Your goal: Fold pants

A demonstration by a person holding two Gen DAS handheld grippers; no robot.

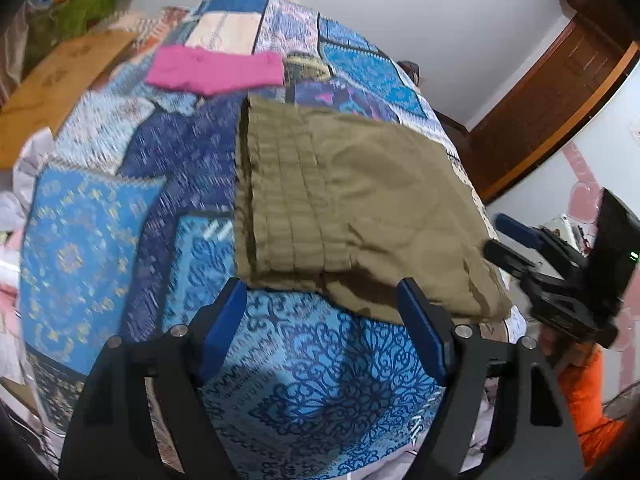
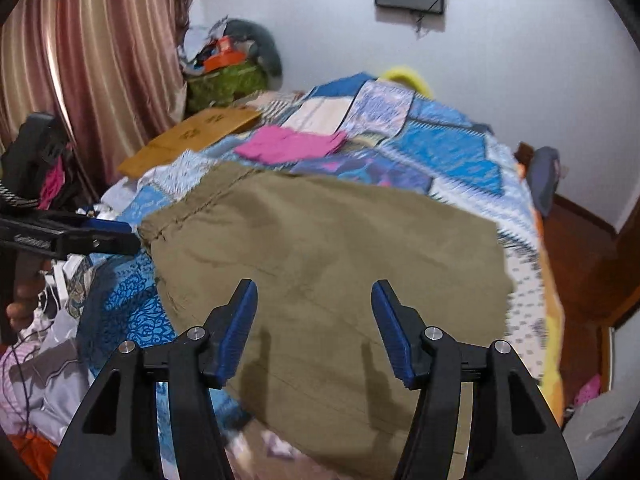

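Olive-brown pants lie folded on a blue patchwork bedspread, with the ribbed waistband on their left side. My left gripper is open and empty, just short of the pants' near edge. The pants also show in the right wrist view, spread flat. My right gripper is open and empty, hovering above their near part. The right gripper shows in the left wrist view at the pants' right edge. The left gripper shows in the right wrist view at their left corner.
A folded pink garment lies farther back on the bed. A cardboard box sits at the bed's left side, beside a pile of clutter and a curtain. A wooden door is at the right.
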